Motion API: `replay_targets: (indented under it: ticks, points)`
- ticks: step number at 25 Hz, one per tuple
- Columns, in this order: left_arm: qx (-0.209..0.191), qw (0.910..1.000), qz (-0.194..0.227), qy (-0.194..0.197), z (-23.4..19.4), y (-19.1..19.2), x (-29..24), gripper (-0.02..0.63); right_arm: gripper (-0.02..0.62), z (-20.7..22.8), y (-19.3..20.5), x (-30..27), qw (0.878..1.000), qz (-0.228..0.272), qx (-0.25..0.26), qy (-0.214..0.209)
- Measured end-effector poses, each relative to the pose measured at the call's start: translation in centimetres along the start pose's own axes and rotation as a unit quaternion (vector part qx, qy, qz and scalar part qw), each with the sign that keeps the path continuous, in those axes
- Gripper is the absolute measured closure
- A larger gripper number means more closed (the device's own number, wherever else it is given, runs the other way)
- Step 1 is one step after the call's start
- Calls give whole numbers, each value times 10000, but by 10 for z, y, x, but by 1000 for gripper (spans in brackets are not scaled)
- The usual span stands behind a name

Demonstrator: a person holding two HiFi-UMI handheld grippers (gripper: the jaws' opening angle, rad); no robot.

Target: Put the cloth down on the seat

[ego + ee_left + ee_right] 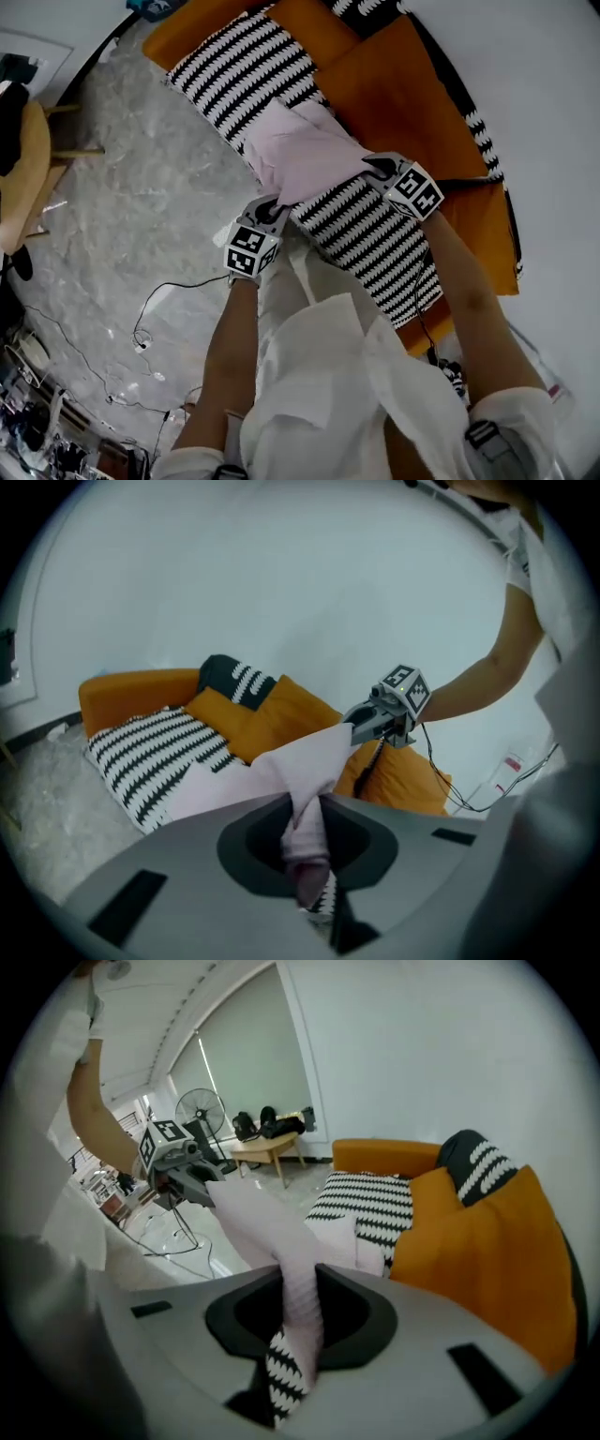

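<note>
Cloth (305, 155) stretched over seat (375, 244)
Left gripper (268, 208) and right gripper (377, 167) each clamp a near corner, so it spreads flat ahead of them, likely for release.

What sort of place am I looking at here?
Probably a lounge corner in a studio or office: an orange sofa with a striped throw, a floor fan, and loose cables on the floor.

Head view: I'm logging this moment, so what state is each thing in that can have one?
cloth: pinched at both near corners, far part resting on striped cover.
left gripper: shut on cloth.
right gripper: shut on cloth.
striped cover: spread flat over orange sofa.
</note>
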State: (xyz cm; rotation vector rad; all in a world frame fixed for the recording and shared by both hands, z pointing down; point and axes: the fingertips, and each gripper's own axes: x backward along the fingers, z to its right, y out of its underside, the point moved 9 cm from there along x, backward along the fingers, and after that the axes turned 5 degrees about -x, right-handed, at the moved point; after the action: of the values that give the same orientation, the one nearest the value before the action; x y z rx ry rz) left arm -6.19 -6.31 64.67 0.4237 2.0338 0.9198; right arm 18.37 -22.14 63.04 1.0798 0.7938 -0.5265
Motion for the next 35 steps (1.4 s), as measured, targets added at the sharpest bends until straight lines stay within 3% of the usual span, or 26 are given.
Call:
replay_targets:
  ticks: [4, 7, 14, 23, 26, 28, 35]
  points:
    - [474, 9979, -320, 317, 45, 50, -16, 563, 515, -17, 57, 8, 9966, -705, 130, -418]
    - [648, 9961, -452, 392, 47, 64, -21, 563, 515, -16, 64, 3, 9927, -1034, 238, -570]
    - [542, 9962, -672, 92, -41, 51, -54, 563, 514, 37, 9, -66, 9859, -1464, 735, -343]
    - [559, 9842, -1678, -61, -129, 45, -84, 551, 508, 76, -45, -157, 9693, -2169, 1155, -110]
    - [543, 9795, -1939, -100, -145, 49, -95, 504, 494, 85, -52, -176, 9620, -2430, 1243, -48]
    - [534, 9769, -2060, -211, -158, 46, -97, 425, 472, 91, -60, -186, 9620, -2390, 1321, 56]
    - [160, 9789, -1821, -910, -177, 13, -78, 422, 471, 97, -94, -170, 9821, -1590, 793, 627]
